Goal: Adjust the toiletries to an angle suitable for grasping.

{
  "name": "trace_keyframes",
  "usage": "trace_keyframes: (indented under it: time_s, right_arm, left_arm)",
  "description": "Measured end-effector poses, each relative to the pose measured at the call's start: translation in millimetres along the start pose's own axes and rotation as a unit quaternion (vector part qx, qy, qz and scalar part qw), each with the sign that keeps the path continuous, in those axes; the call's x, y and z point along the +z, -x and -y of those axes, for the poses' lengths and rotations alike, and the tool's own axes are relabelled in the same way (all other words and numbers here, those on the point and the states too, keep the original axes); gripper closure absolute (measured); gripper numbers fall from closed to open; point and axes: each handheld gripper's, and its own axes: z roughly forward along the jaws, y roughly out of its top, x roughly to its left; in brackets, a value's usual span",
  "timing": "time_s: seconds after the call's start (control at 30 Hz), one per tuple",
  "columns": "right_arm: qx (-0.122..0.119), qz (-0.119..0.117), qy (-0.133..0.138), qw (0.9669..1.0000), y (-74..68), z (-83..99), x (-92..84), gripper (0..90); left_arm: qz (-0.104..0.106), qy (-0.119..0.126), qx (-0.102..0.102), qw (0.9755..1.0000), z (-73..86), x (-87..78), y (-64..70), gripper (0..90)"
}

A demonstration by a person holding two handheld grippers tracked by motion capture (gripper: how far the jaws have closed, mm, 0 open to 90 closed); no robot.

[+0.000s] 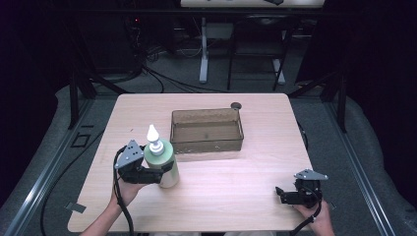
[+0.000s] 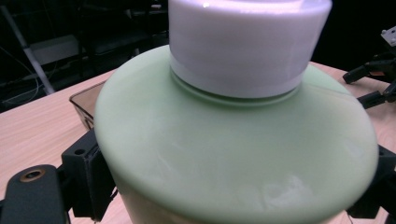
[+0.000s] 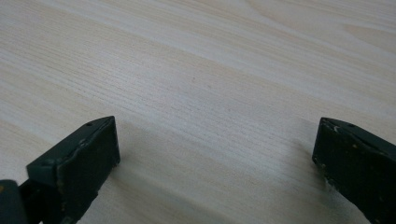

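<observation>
The pale green bottle [image 1: 165,164] stands upright on the wooden table [image 1: 236,196], its long axis vertical and its white pointed nozzle [image 1: 153,133] aimed straight up. It sits just beside the near left corner of the clear brown plastic bin [image 1: 207,130], close to that corner but apart from the bin's wall.

The left gripper [image 1: 147,174] is clamped across the bottle's body from the side facing away from the bin, jaws level, one on each flank of the bottle. In the left gripper view the green shoulder [image 2: 233,154] and the broad white collar [image 2: 247,46] loom close, with a black jaw pressed against each side of the body; a corner of the bin shows behind the bottle on the left.

The right gripper [image 1: 290,194] rests low over the table well off from the bin's near right corner, toward the table's near edge. Its jaws stand wide apart with nothing between them; the right gripper view shows bare wood grain between the two black pads [image 3: 88,154].

A small dark round object [image 1: 236,105] lies on the table just behind the bin's far right corner.
</observation>
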Motion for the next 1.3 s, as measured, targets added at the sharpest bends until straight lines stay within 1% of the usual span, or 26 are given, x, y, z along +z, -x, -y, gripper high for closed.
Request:
trace_keyframes:
  time_s: [0.2,0.3,0.4,0.5,0.57,0.63,0.67,0.7,0.73,0.83,0.87,0.9,1.03,1.13,1.23,1.27,1.3]
  right_arm:
    - [0.001,0.0,0.0,1.0,0.0,0.1,0.0,0.0]
    - [0.001,0.001,0.0,1.0,0.0,0.1,-0.1,0.0]
    - [0.001,0.001,0.0,1.0,0.0,0.1,-0.1,0.0]
    - [0.001,0.001,0.0,1.0,0.0,0.2,-0.1,0.0]
    - [0.001,0.001,0.0,1.0,0.0,0.2,-0.1,0.0]
    - [0.001,0.001,0.0,1.0,0.0,0.2,-0.1,0.0]
    - [0.001,0.001,0.0,1.0,0.0,0.2,-0.1,0.0]
    - [0.001,0.001,0.0,1.0,0.0,0.2,-0.1,0.0]
    - [0.001,0.001,0.001,1.0,0.1,0.2,0.0,0.0]
    - [0.002,0.001,0.001,1.0,0.1,0.2,0.0,0.0]
    - [0.002,0.002,0.001,1.0,0.1,0.2,-0.1,0.0]
    - [0.002,0.002,0.001,1.0,0.1,0.2,-0.1,0.0]
    - [0.001,0.002,0.0,1.0,0.2,0.2,-0.2,0.1]
    - [0.002,0.002,0.001,1.0,0.1,0.3,-0.1,0.0]
    - [0.003,0.003,0.001,1.0,0.5,0.7,-0.3,0.0]
    - [0.002,0.005,-0.001,1.0,0.8,0.7,-0.8,0.0]
    - [0.002,0.005,-0.001,1.0,0.8,0.7,-0.8,0.0]
  left_arm:
    - [0.015,-0.006,0.007,0.9999,1.4,4.1,8.7,12.0]
    - [0.018,-0.007,0.009,0.9998,1.5,4.4,10.2,12.0]
    - [0.026,-0.004,0.004,0.9996,3.0,5.4,10.3,12.0]
    - [0.032,-0.003,0.005,0.9995,4.8,7.1,11.1,11.9]
    - [0.037,-0.002,0.007,0.9993,5.8,8.1,12.7,11.9]
    - [0.048,0.001,0.013,0.9988,6.3,9.1,14.7,11.9]
    - [0.052,0.0,0.016,0.9985,6.3,9.4,14.8,11.9]
    - [0.052,0.0,0.016,0.9985,6.3,9.4,14.8,11.9]
    - [0.059,0.0,0.02,0.9981,7.5,10.4,14.7,11.9]
    - [0.06,-0.001,0.017,0.9981,9.6,12.7,14.3,11.9]
    - [0.062,-0.007,0.021,0.9978,11.5,13.7,13.4,11.9]
    - [0.065,-0.008,0.021,0.9977,11.9,13.5,12.9,11.9]
    - [0.066,-0.006,0.018,0.9976,12.5,13.9,11.5,11.8]
    - [0.072,0.004,0.012,0.9974,15.4,13.7,7.4,11.7]
    - [0.074,0.003,0.01,0.9972,16.0,12.9,5.3,11.6]
    - [0.076,0.004,0.004,0.9971,16.6,12.9,3.5,11.5]
    - [0.076,0.004,0.004,0.9971,16.6,12.9,3.5,11.5]
